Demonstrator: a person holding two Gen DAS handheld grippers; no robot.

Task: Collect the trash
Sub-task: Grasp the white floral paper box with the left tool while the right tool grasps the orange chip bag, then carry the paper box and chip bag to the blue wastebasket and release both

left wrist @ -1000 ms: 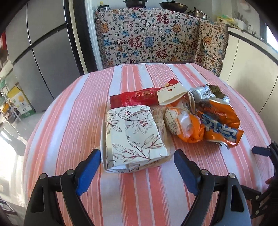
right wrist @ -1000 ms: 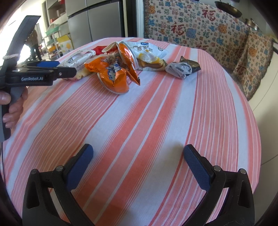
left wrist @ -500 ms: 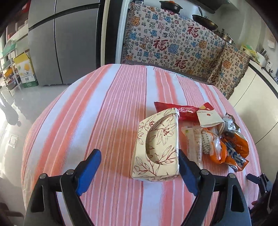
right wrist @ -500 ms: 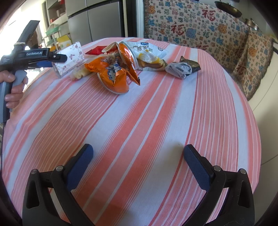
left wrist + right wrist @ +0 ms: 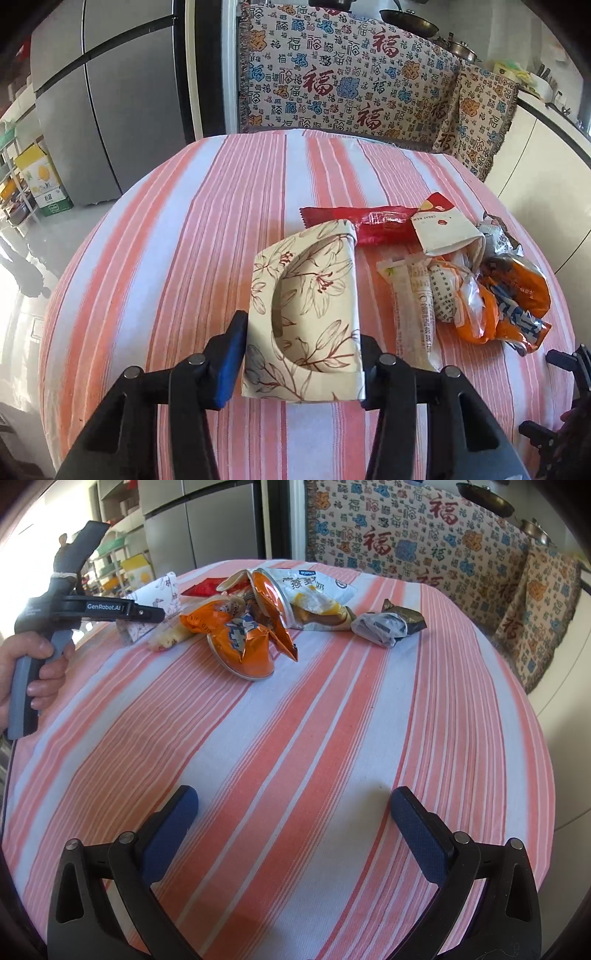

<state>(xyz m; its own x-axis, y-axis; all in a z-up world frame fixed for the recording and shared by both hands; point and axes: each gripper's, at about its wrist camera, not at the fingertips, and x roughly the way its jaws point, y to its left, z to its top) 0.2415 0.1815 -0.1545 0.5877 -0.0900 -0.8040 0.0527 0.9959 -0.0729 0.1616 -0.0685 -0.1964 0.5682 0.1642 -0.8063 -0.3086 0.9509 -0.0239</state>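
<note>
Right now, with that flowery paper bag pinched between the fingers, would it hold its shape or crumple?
The flowery paper bag probably holds its shape under a gentle squeeze: it stands with crisp folded edges between the left gripper. It looks light, being thin paper with nothing visible in its opening. Squeezed harder, its walls would likely buckle inward.

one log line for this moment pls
left gripper: shut on floral paper bag | right gripper: open, above tablecloth | wrappers: uncollected

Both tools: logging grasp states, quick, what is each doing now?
Left tool: closed on the floral paper bag.
Right tool: open, holding nothing, above the striped tablecloth.
</note>
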